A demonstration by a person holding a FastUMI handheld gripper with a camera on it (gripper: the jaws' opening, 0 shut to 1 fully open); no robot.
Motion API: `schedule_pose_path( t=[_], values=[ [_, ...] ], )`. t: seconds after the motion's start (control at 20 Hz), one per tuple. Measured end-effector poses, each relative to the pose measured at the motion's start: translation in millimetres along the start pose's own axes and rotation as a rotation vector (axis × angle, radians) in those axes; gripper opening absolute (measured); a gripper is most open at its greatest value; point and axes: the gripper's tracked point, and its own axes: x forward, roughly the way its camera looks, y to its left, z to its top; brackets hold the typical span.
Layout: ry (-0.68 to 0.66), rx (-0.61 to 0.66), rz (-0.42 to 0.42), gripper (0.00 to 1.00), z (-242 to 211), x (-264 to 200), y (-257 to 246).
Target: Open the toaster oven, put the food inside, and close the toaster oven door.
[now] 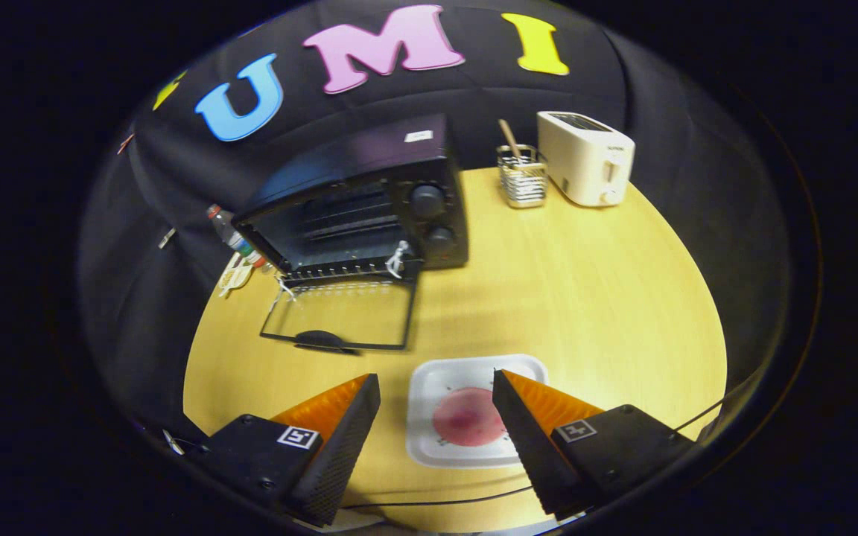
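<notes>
Two fingers of gripper spread wide, released, nothing held. Btwn them on wood surface: white tray w/ round red food. Beyond: black toaster oven, door dropped open flat. Further back: utensil holder, white toaster.
</notes>
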Motion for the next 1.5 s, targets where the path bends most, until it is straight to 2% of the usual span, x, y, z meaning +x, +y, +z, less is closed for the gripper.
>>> schedule_pose_path(
  t=[0.1, 0.25, 0.3, 0.35, 0.4, 0.45, 0.55, 0.7, 0.75, 0.95, 1.5],
  values=[
    [0.051, 0.047, -0.016, 0.90, -7.6, 8.5, -30.9],
    [0.106, 0.103, -0.027, 0.90, -18.6, 26.1, -59.5],
    [0.126, 0.111, -0.032, 0.86, -24.7, 34.0, -67.1],
    [0.152, 0.105, -0.034, 0.72, -27.1, 38.1, -73.8],
    [0.171, 0.093, -0.028, 0.73, -31.7, 45.0, -76.6],
    [0.192, 0.079, -0.026, 0.64, -37.1, 47.9, -78.3],
    [0.239, 0.041, -0.026, 0.58, -48.4, 56.1, -79.8],
    [0.288, 0.002, -0.033, 0.56, -61.1, 66.0, -77.6],
    [0.302, -0.007, -0.037, 0.45, -64.2, 67.8, -78.8],
    [0.352, -0.051, -0.087, 0.43, -74.5, 70.3, -86.2],
    [0.416, -0.023, -0.068, 0.43, -69.5, 75.6, -81.5]
  ],
)
